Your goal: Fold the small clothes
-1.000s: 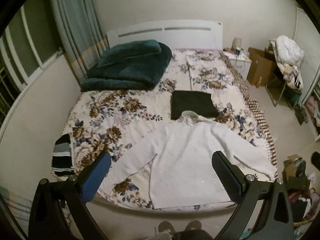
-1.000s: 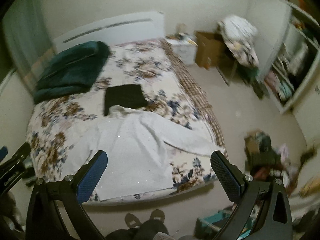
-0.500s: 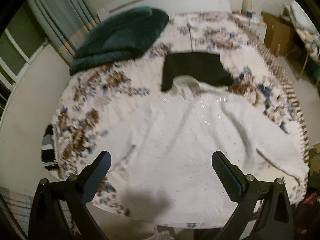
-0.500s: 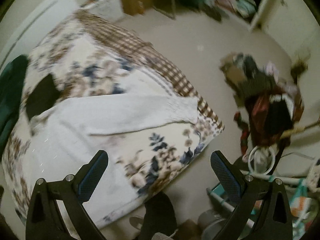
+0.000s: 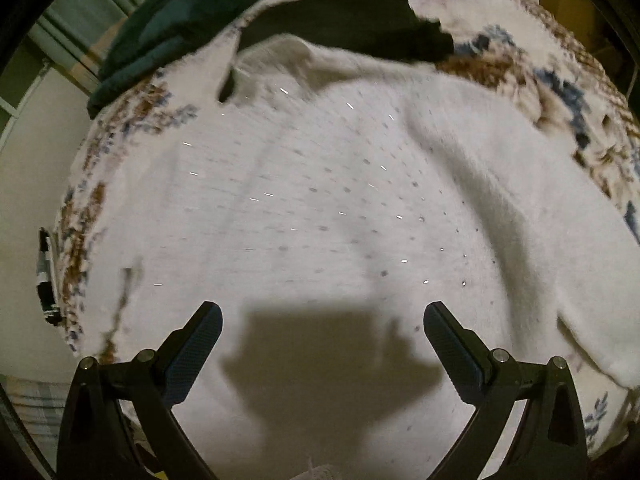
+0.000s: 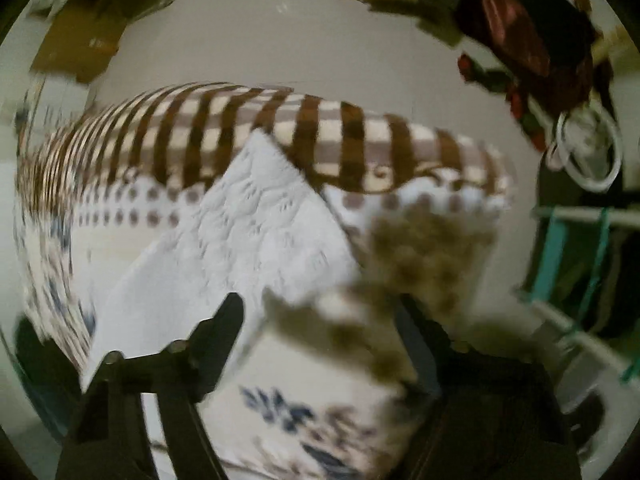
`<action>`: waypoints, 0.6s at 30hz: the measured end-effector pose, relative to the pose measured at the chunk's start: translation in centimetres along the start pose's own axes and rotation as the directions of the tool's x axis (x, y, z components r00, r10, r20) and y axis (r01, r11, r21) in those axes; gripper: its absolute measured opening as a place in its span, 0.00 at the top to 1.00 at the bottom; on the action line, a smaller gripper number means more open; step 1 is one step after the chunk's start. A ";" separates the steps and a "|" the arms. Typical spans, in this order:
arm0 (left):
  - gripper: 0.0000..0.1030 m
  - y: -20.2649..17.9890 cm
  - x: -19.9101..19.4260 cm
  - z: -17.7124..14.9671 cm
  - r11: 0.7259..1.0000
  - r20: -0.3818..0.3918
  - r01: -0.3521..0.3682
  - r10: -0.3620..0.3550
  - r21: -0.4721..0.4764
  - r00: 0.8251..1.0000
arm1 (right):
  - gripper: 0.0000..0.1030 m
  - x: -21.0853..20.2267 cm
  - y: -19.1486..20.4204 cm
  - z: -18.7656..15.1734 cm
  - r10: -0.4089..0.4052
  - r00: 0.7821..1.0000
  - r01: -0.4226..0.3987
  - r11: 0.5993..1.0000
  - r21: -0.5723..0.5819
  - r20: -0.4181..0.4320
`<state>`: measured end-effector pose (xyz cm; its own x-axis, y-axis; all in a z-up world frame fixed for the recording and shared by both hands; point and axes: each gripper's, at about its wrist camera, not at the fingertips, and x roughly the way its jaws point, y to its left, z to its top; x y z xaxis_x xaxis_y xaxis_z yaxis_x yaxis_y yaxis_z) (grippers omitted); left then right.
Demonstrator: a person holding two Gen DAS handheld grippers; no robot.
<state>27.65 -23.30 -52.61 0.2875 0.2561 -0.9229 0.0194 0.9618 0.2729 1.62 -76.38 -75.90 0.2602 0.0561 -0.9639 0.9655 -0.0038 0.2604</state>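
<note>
A bed (image 5: 520,80) with a floral cover fills most of the left wrist view, and a white sweater (image 5: 320,200) lies spread flat across it, collar toward the far side and one sleeve running off to the right. Beyond the collar a folded black garment (image 5: 352,20) lies on the cover, touching or just behind the sweater's neck, and farther off at the upper left sits a folded dark green blanket (image 5: 168,28). A striped dark garment (image 5: 46,276) hangs at the bed's left edge.

In the right wrist view, which is blurred, the sweater's knitted sleeve end (image 6: 260,220) lies on the cover close to the bed's corner, where a brown checked border (image 6: 280,128) runs along the edge. Cluttered things lie on the floor (image 6: 260,40) beyond.

The left gripper (image 5: 322,330) points steeply down over the sweater's lower body, its jaws wide apart with nothing between them, casting a shadow on the knit. The right gripper (image 6: 320,324) points down over the bed near the sleeve end; its jaws are closing, partly apart, and the blur hides whether any cloth is between them
</note>
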 end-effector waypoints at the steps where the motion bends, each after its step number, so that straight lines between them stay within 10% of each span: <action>1: 0.00 -0.6 0.9 0.2 1.000 -0.005 0.002 -0.002 0.008 1.000 | 0.35 0.8 0.1 0.1 0.006 1.000 -0.006 1.000 0.009 0.010; 3: 0.00 -1.4 2.0 0.3 1.000 -0.015 0.006 -0.006 0.019 1.000 | 0.38 1.4 0.3 -0.1 -0.005 0.997 0.003 1.000 0.025 0.072; 6: 0.00 -1.7 3.2 0.5 1.000 -0.024 0.015 -0.014 0.021 1.000 | 0.85 1.6 0.8 -0.6 -0.022 0.989 0.020 1.000 0.013 0.149; 12: 0.00 1.4 3.6 1.1 0.999 -0.027 0.032 -0.033 -0.026 0.999 | 0.88 0.1 4.1 -3.9 -0.043 0.967 0.079 0.987 -0.137 0.251; 18: 0.00 8.8 3.0 1.4 0.994 -0.007 0.017 -0.018 -0.109 1.000 | 0.89 -5.7 14.2 -13.5 0.123 0.956 -0.004 0.914 -0.407 0.267</action>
<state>30.05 -14.24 -52.63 0.2807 0.2395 -0.9294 -0.0799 0.9708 0.2260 13.72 -63.30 -66.01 0.3702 -0.2139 -0.9040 0.8766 0.4025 0.2638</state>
